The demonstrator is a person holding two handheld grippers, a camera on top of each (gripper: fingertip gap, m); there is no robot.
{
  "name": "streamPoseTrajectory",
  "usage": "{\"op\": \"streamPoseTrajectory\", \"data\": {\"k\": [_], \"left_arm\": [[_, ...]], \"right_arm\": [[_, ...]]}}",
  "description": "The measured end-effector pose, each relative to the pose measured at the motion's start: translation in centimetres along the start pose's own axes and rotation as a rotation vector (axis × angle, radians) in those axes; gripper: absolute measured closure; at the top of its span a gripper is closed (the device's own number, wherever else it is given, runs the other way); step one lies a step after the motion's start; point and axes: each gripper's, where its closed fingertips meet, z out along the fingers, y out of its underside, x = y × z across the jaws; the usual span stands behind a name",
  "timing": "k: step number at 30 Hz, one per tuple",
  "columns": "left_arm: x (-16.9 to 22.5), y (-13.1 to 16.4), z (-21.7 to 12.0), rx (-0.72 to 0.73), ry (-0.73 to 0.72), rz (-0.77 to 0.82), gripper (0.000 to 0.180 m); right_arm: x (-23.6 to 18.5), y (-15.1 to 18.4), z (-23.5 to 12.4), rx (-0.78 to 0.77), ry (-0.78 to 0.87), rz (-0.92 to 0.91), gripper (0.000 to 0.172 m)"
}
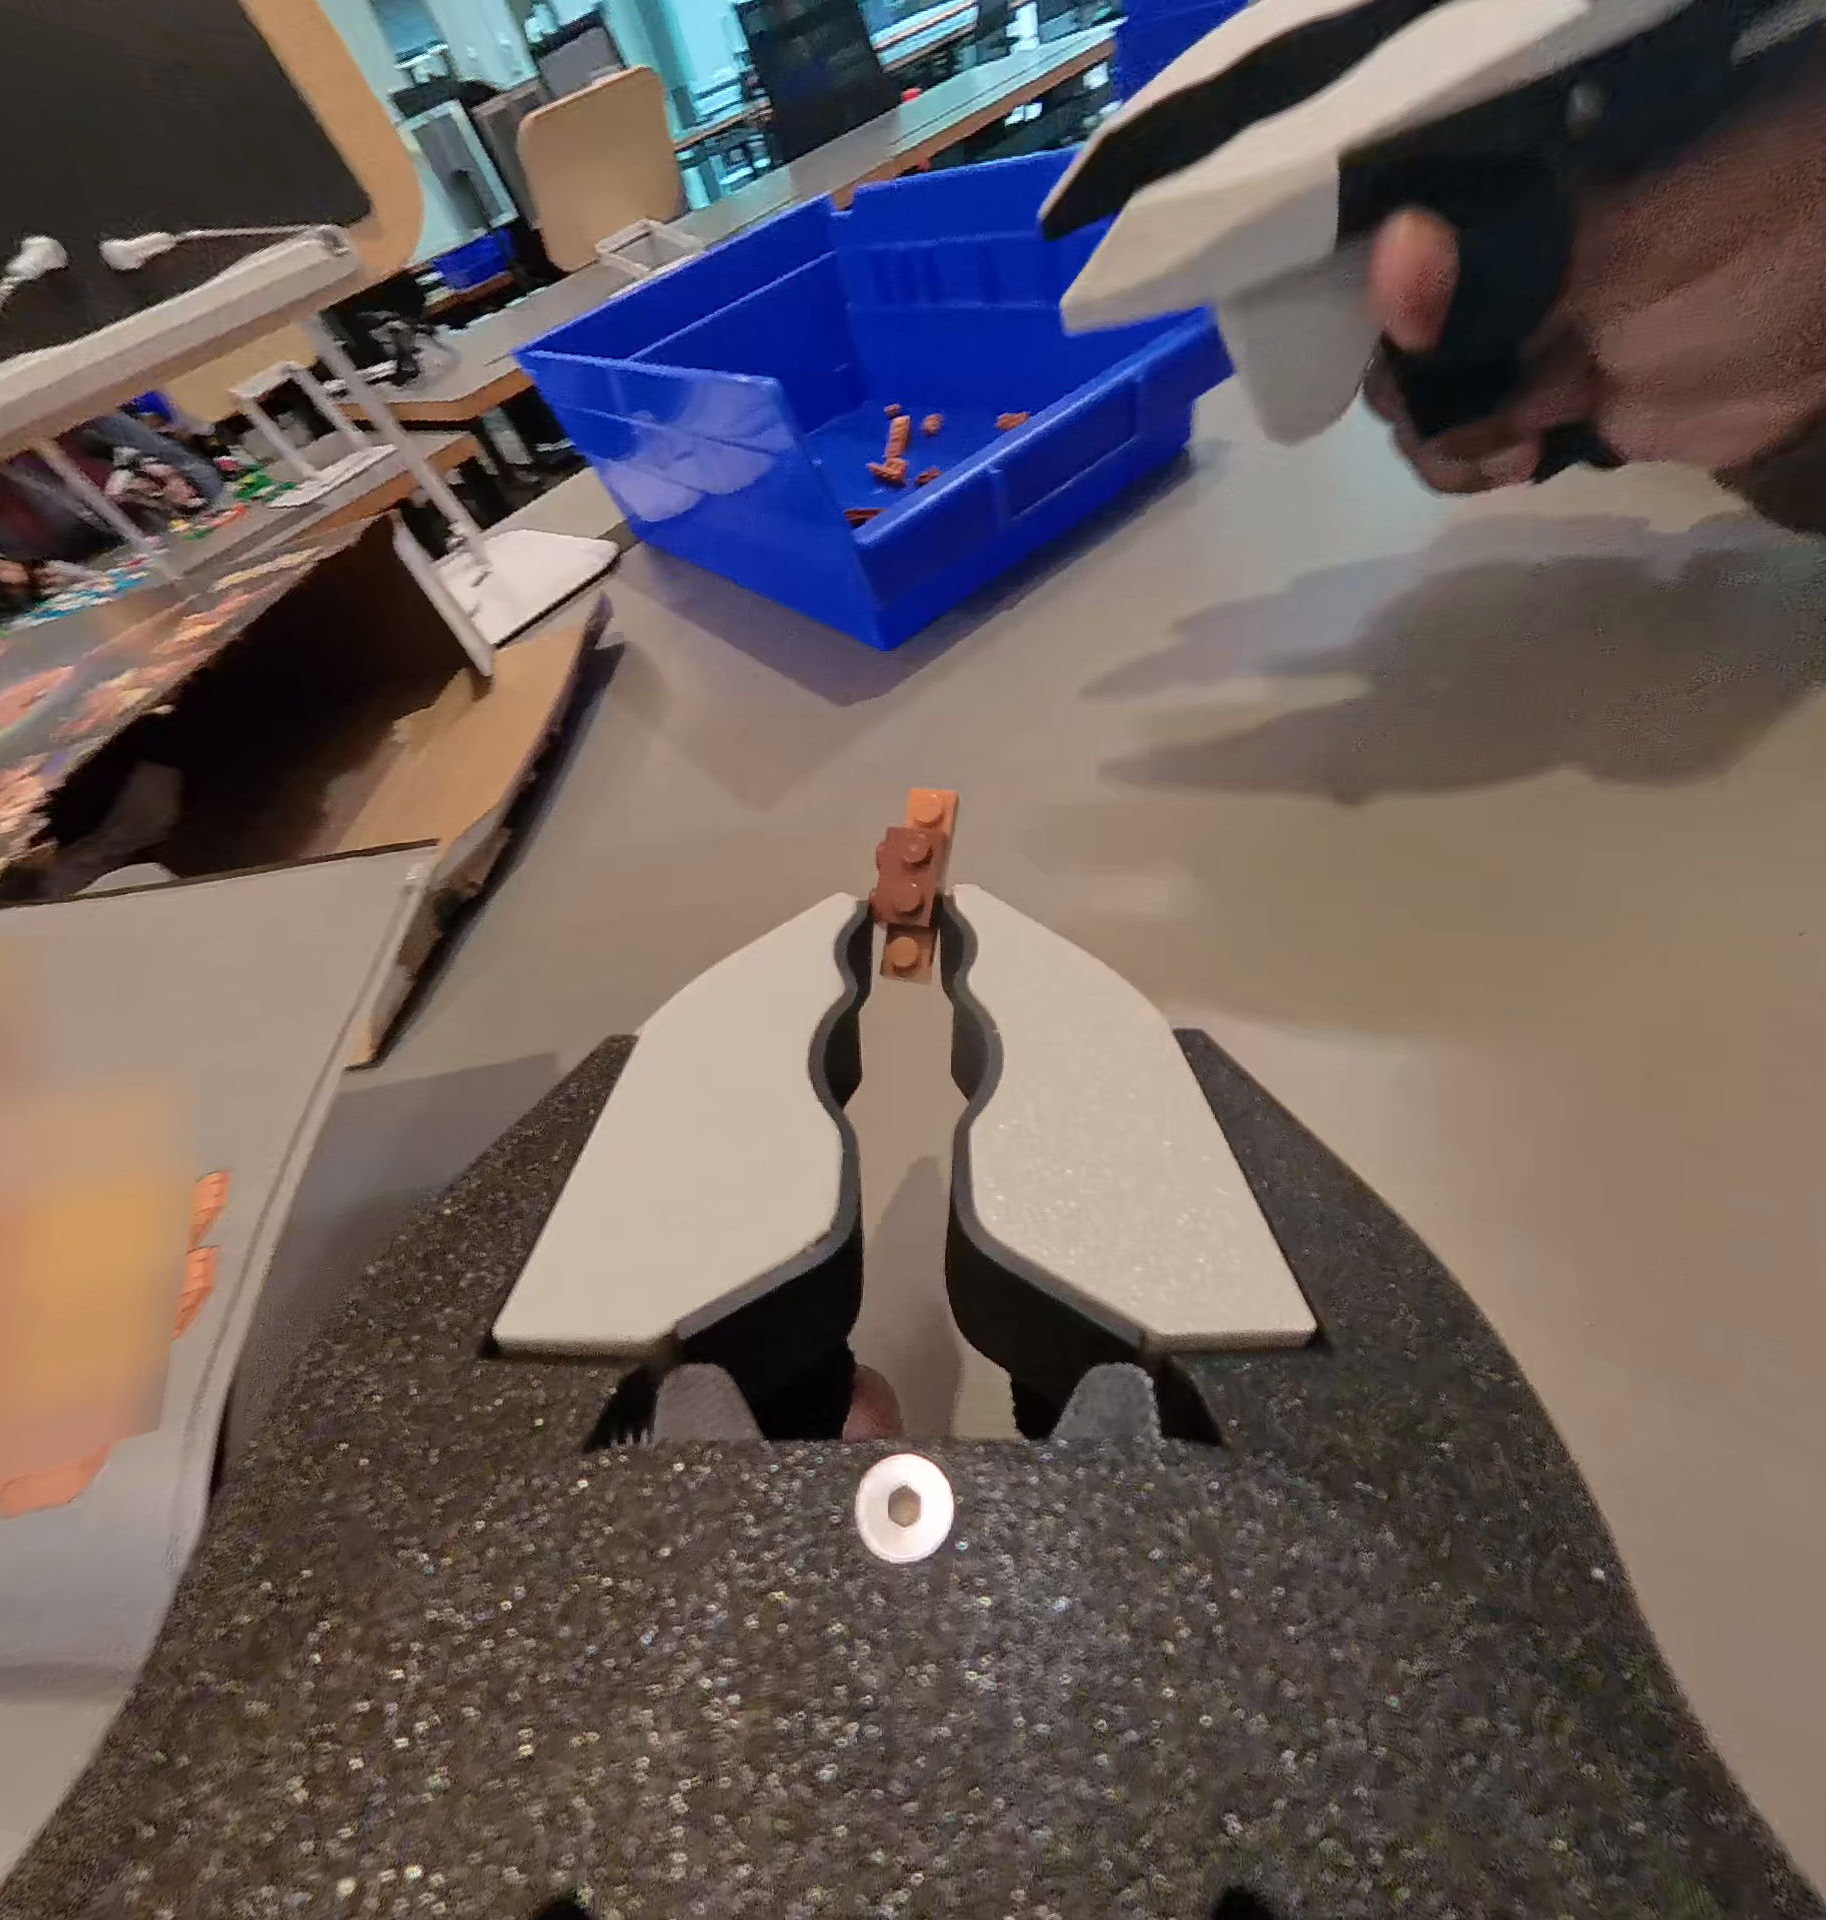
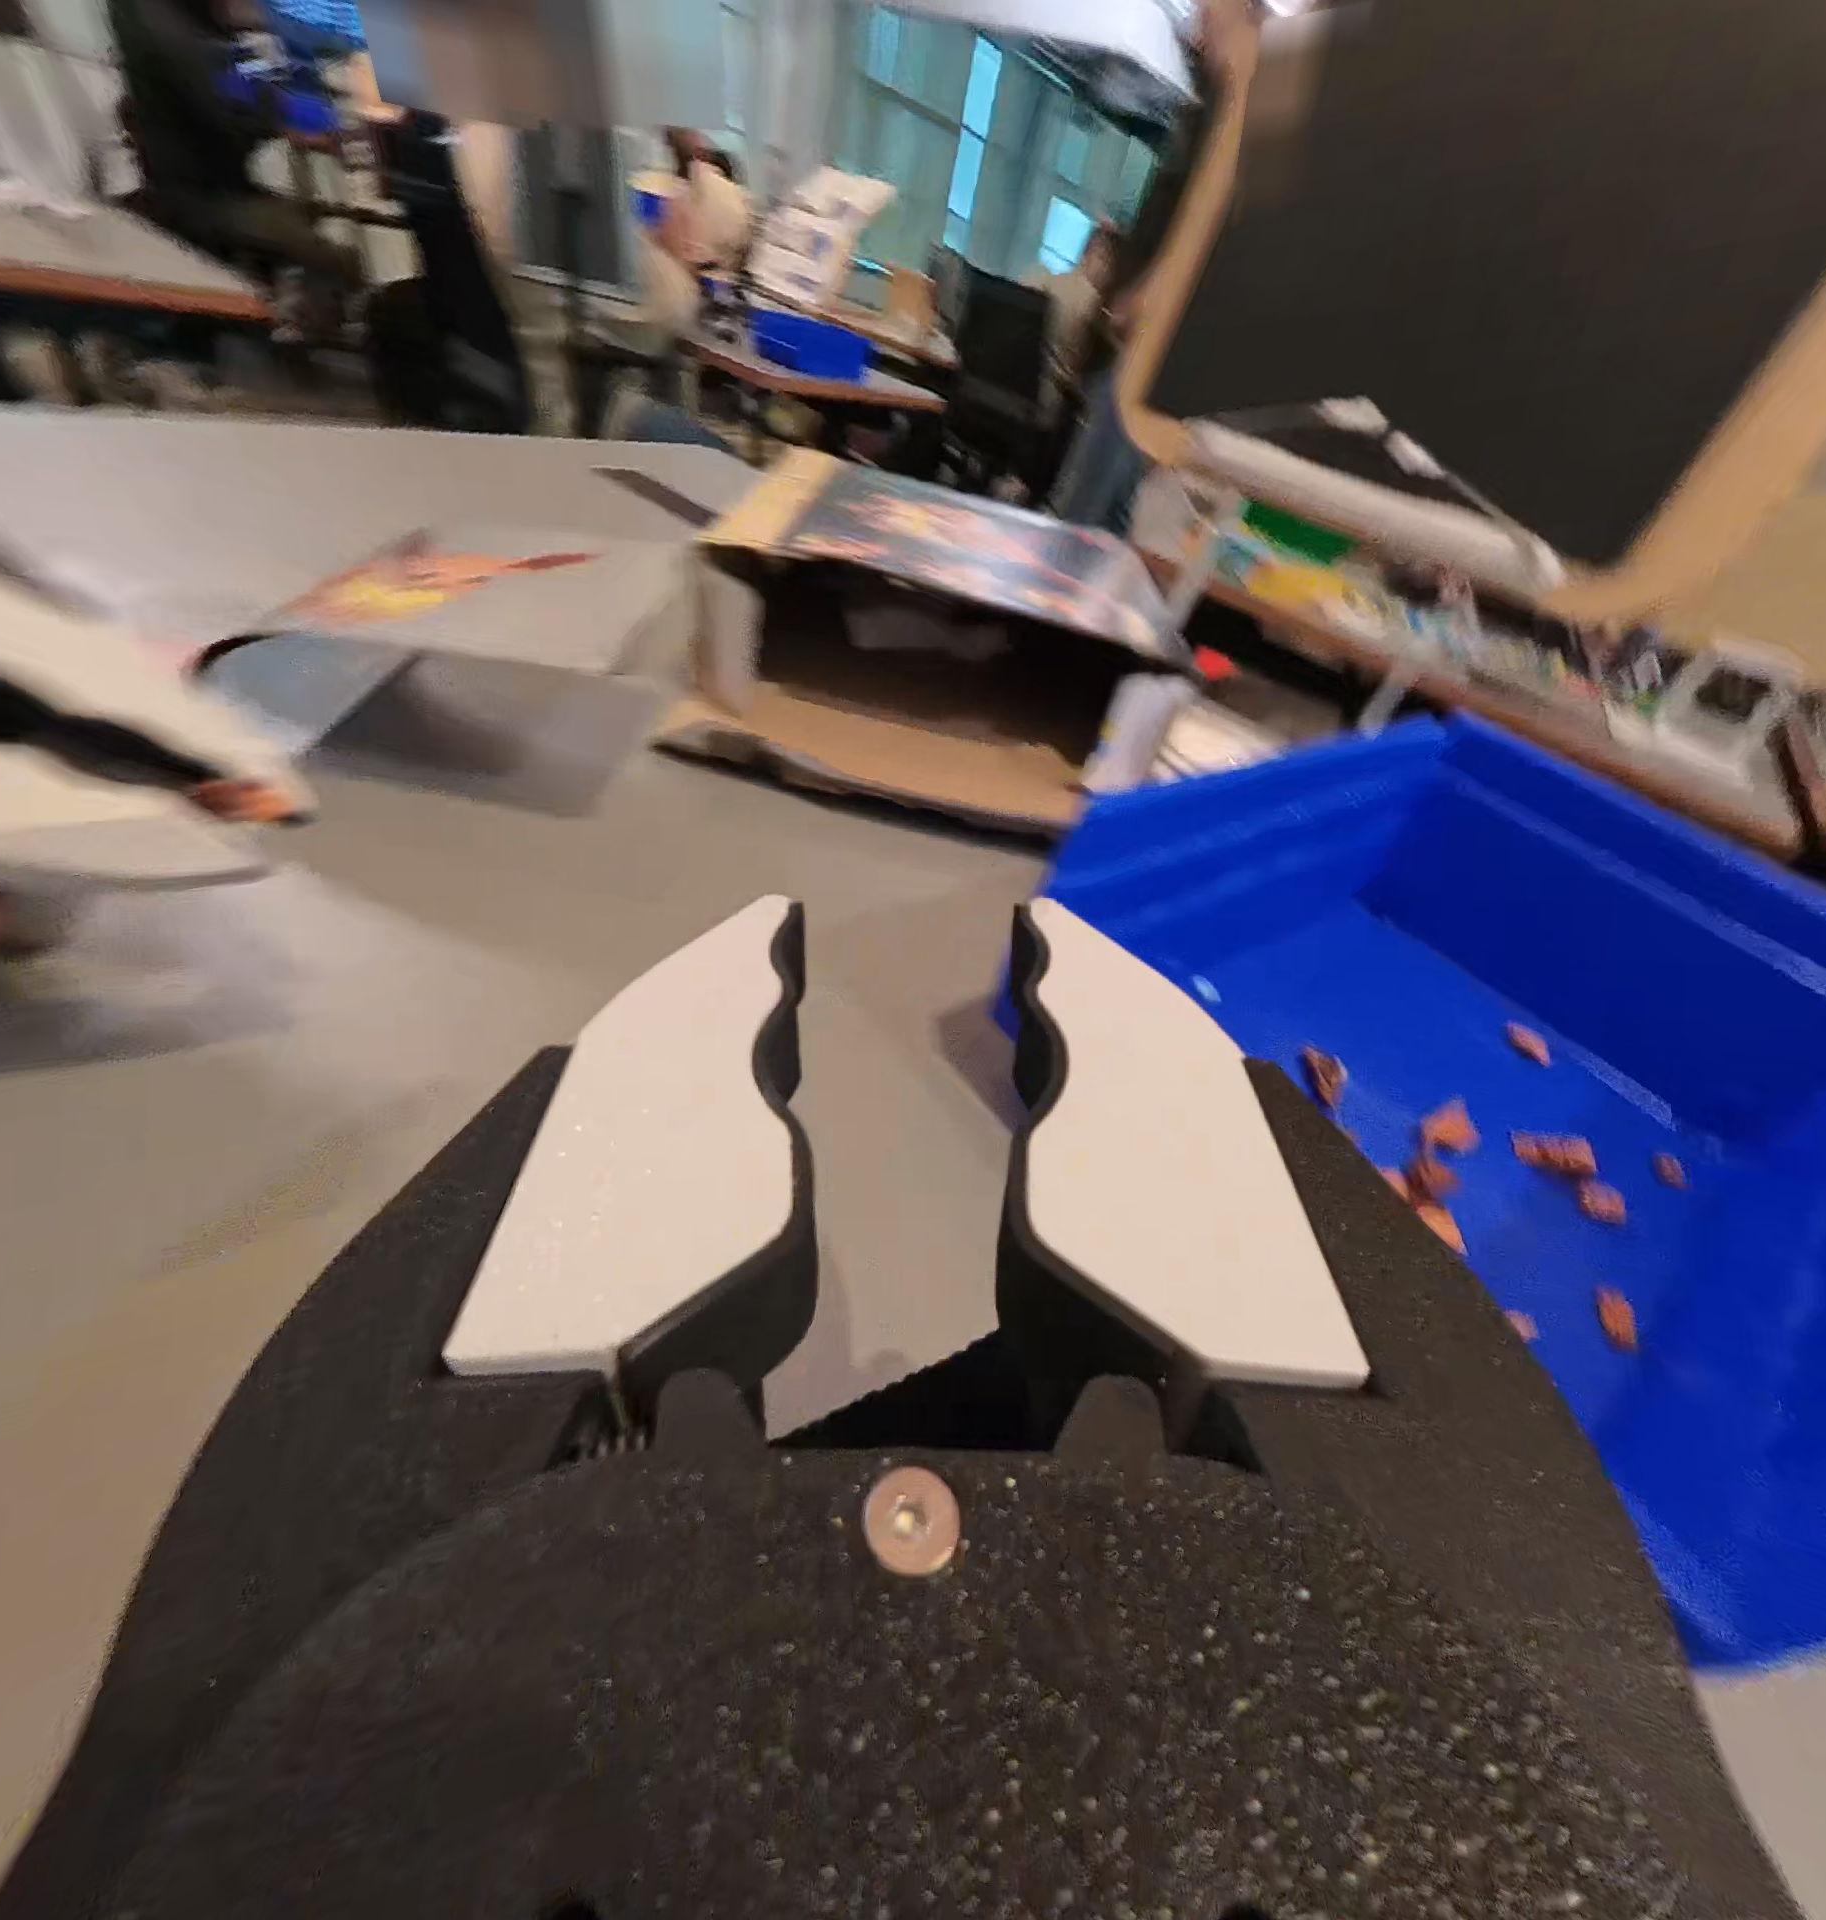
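Left wrist view, from left to right. A grey card with orange printing lies at the far left of the grey table, well to the left of the blue bin, which serves here as the landmark. A torn cardboard box sits between the card and the bin, just left of the bin's near corner. At centre, nearer the camera than the bin, the left gripper has its tongs drawn narrow, the two tips pressed on the sides of a small stack of brown bricks: a light brown strip with a darker two-stud piece fixed on it. The stack stands above the table, well short of the bin. Loose brown pieces lie on the bin floor. To the right of the bin and above it, the right gripper hangs in the air, gripped by a gloved hand.

Right wrist view, from left to right. The left gripper appears blurred at the left edge, a brown object at its tip. The cardboard box lies left of the bin and farther back. At centre the right gripper's tongs stand wide apart with only bare table between them; they hold nothing. The bin's near corner lies just past the right fingertip.

As to progress: one joined stack is in hand, and many loose pieces are in the bin.
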Motion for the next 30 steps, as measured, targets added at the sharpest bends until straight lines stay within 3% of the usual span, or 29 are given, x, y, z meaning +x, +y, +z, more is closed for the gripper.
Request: {"op": "streamPoseTrajectory", "data": {"k": [5, 8, 14, 19, 24, 30], "left_arm": [[1.9, -0.6, -0.2, 0.034, 0.134, -0.016, 0.168], [3.0, -0.5, -0.3, 0.022, 0.227, -0.039, 0.169], [4.4, -0.3, -0.4, -0.019, 0.378, -0.136, 0.168], [4.8, -0.1, -0.5, -0.040, 0.419, -0.166, 0.168], [4.9, 0.0, -0.5, -0.054, 0.425, -0.167, 0.168], [3.0, -1.2, -0.7, 0.043, 0.375, -0.304, 0.165]], "right_arm": [[-9.7, 0.1, 0.3, 0.055, -0.165, -0.480, 0.142], [-11.8, 1.7, 1.2, -0.021, -0.218, -0.591, 0.138], [-14.7, 1.4, 0.4, 0.088, -0.295, -0.765, 0.143], [-15.3, 1.3, 0.3, 0.127, -0.276, -0.860, 0.161], [-15.3, 1.7, 0.3, 0.108, -0.271, -0.890, 0.166], [-13.5, 1.1, 0.9, 0.055, -0.190, -0.745, 0.167]]}}
